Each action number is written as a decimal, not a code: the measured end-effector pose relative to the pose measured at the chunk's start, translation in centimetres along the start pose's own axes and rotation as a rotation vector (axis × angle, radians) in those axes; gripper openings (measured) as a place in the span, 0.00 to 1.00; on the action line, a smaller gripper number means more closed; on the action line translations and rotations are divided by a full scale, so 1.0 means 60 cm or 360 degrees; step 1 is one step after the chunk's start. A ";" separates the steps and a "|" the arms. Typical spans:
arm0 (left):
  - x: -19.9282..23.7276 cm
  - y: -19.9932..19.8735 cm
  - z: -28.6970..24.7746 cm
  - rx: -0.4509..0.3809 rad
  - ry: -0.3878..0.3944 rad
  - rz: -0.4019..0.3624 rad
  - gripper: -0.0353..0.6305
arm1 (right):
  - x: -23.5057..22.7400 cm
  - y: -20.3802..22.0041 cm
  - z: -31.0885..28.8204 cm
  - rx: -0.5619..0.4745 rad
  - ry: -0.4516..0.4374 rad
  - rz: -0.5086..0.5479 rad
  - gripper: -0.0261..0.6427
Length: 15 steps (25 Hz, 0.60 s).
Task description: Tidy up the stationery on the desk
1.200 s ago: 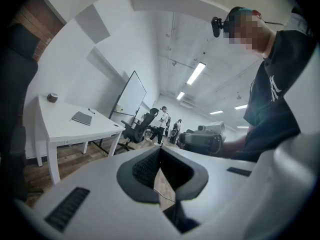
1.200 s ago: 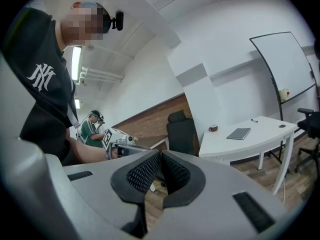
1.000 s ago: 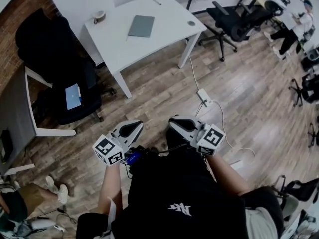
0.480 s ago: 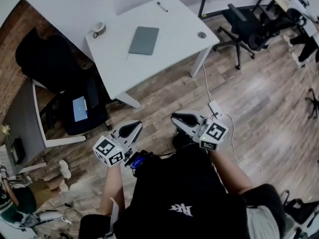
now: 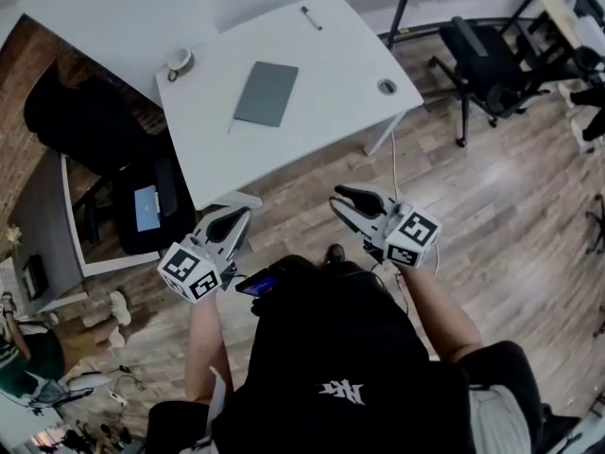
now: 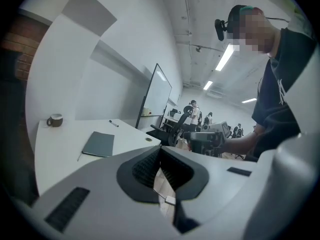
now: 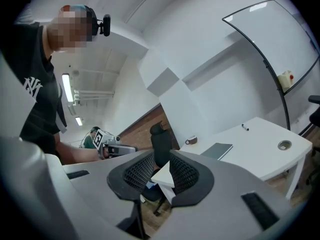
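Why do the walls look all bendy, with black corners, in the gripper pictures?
Right gripper view: a wide-angle lens curves the whiteboard and darkens the corners; left gripper view: same bending and dark rim; head view: the desk bows only slightly.

Desk, white (image 5: pixel 331 64): one.
Notebook, grey (image 5: pixel 266 94): one.
Pen (image 5: pixel 311 17): one.
Cup (image 5: pixel 179 60): one.
Cable grommet (image 5: pixel 387 86): one.
Office chairs, black: two, one left of the desk (image 5: pixel 95 121), one right of it (image 5: pixel 492 60).
Grippers: two, left gripper (image 5: pixel 238 216) and right gripper (image 5: pixel 340 197).
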State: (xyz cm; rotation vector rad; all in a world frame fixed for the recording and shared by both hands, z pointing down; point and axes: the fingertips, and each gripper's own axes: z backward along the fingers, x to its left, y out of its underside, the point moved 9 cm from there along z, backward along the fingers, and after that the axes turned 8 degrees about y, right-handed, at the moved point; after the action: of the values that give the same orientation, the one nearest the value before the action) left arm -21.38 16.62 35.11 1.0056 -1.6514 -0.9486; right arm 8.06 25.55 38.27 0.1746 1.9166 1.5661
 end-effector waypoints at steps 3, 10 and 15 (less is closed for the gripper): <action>0.024 -0.012 -0.024 0.0051 -0.0040 -0.0008 0.06 | -0.039 -0.010 -0.011 -0.0015 0.0026 -0.0061 0.20; 0.139 -0.035 -0.073 0.0126 -0.0097 0.0002 0.06 | -0.122 -0.022 -0.086 0.0056 0.0050 -0.0139 0.26; 0.250 -0.037 -0.100 0.0113 -0.0109 0.0037 0.06 | -0.176 -0.035 -0.160 0.0201 0.0033 -0.0138 0.27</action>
State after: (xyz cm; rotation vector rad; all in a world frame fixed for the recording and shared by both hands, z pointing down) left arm -18.37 1.19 39.42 1.0090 -1.7608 -0.9239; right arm 11.60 11.87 41.28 0.1279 2.0131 1.3966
